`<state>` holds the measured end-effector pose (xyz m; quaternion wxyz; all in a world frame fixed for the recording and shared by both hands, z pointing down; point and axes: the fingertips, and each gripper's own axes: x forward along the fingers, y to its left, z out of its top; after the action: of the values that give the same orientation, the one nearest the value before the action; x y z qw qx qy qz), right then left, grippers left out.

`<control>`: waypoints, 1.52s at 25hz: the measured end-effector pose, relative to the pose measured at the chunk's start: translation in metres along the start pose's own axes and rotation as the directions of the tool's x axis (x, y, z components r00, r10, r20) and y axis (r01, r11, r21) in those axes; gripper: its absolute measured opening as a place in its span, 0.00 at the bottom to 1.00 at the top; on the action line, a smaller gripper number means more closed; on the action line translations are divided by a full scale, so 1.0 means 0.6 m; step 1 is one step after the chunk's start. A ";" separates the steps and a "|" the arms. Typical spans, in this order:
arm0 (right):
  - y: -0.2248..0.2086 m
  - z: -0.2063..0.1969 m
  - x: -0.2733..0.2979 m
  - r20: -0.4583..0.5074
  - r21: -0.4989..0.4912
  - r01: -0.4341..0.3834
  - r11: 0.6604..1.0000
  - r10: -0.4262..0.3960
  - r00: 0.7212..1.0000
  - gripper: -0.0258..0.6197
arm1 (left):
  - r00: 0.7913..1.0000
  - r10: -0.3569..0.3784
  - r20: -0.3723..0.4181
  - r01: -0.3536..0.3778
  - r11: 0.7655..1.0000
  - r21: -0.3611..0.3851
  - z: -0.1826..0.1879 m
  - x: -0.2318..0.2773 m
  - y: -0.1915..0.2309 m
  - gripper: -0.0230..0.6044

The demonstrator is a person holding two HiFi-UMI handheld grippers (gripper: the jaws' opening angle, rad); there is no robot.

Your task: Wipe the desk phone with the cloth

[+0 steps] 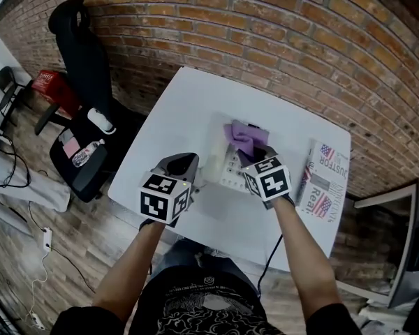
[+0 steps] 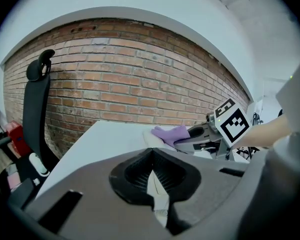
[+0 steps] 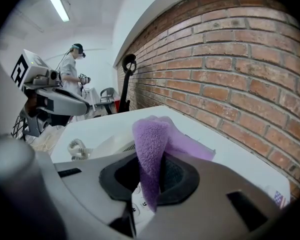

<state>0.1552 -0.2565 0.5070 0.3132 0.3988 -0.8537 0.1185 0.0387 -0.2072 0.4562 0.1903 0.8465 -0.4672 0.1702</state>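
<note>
Right gripper (image 3: 155, 156): you have it clenched on the purple cloth (image 3: 150, 139); a fold stands up between the jaws and the rest drapes forward.
Cloth position: it lies on the far end of the desk phone (image 1: 227, 166), under your right gripper's tips.
Phone position: it is near the middle of the white table (image 1: 181, 103), handset side to your left, with keys showing just below the right jaws.
Left gripper (image 2: 151, 154): the jaws are drawn together at the tips. A thin pale sliver shows in the slit behind them, and you can't tell from this view what it is.
Left gripper position: it hovers just beside the phone's left edge, apart from the cloth.
Open room: there is bare tabletop to the left of the phone and beyond it toward the far corner.
Right side: a newspaper (image 1: 321, 180) lies along the table's right edge, near your right gripper.
Far edge: the table runs close along the brick wall (image 1: 265, 19).
Left edge: a black office chair (image 1: 84, 68) stands off the table's left side, well apart from both grippers.
</note>
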 end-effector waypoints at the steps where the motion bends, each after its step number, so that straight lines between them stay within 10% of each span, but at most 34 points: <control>1: 0.004 -0.003 -0.002 0.001 -0.001 -0.005 1.000 0.005 1.000 0.12 | 1.000 0.003 0.000 -0.003 1.000 0.000 -0.003 -0.003 -0.002 0.05; 38: 0.150 -0.106 -0.058 -0.089 0.116 0.041 0.992 -0.030 0.996 0.12 | 0.993 -0.117 -0.029 0.118 0.992 0.037 -0.068 -0.113 -0.028 0.05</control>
<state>0.1321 -0.1478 0.5386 0.3282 0.4262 -0.8235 0.1802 0.0142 -0.1301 0.4573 0.1899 0.8737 -0.4106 0.1789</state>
